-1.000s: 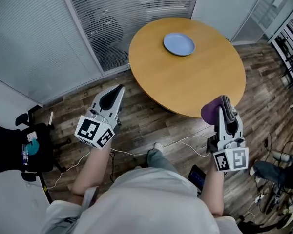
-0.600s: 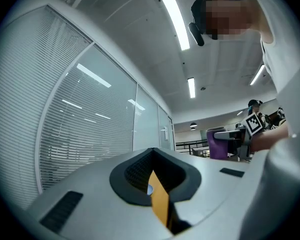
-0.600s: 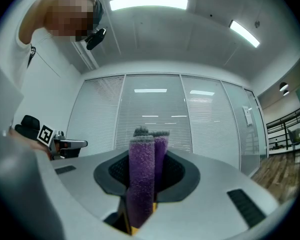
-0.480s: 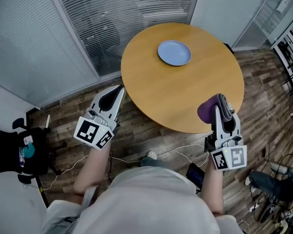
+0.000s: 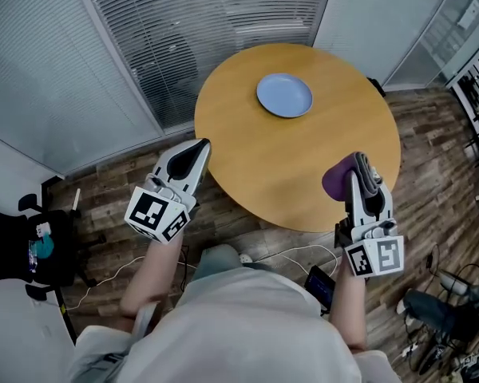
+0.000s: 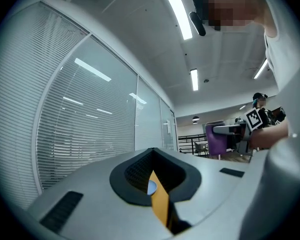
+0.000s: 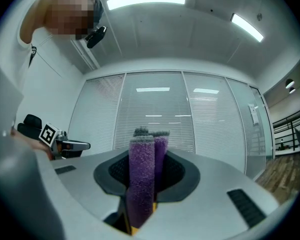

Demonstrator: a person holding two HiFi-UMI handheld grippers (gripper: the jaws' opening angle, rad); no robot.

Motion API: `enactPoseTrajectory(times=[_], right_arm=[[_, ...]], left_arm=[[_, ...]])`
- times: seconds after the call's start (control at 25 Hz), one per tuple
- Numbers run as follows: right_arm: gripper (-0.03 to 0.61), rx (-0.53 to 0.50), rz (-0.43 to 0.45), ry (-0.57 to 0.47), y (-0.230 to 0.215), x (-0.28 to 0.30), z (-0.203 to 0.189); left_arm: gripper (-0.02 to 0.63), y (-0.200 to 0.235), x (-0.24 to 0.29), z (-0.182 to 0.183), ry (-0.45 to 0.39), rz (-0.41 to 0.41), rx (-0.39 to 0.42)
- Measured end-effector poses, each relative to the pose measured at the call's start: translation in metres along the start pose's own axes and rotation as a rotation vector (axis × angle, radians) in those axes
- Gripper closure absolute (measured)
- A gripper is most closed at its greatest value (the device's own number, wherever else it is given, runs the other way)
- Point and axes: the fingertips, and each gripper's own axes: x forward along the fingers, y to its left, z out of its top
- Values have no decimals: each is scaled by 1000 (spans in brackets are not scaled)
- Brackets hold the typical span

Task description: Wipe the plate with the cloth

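Note:
A light blue plate [image 5: 284,95] lies on the far part of the round wooden table [image 5: 247,158]. My right gripper [image 5: 359,172] hovers at the table's near right edge, shut on a folded purple cloth [image 5: 343,176]; in the right gripper view the cloth [image 7: 142,176] stands upright between the jaws. My left gripper [image 5: 198,150] is at the table's near left edge, shut and empty. In the left gripper view a thin slice of the table [image 6: 160,204] and the plate [image 6: 151,187] shows through the slit between the jaws.
Glass walls with blinds [image 5: 199,22] stand behind the table. A black chair with bags [image 5: 32,246] is at the left. Cables [image 5: 295,254] run over the wooden floor under the table's near edge. Racks and gear [image 5: 471,86] stand at the right.
Both grippers and the person have moved forward toward the table; the table and plate now sit lower and nearer in the head view. The cloth stays in the right gripper.

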Motion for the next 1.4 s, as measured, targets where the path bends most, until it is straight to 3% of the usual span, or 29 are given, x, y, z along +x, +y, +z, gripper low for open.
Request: enactPoseTrajectory(times=[0.28,0.48,0.96,1.4], right_arm=[[474,-1,13,6,8,24,-5],[474,-10,-18,9,9,45,-12],[474,-35,-118,16,-16,121,-21],[474,-29,-198,51,-40,167,-38]], left_arm=[[603,27,5,-6,7,10,-19],[603,45,23,-8,0,-25,14],[603,113,116,-27,-15,-115,-29],[603,148,196,-49,10,-190,-35]])
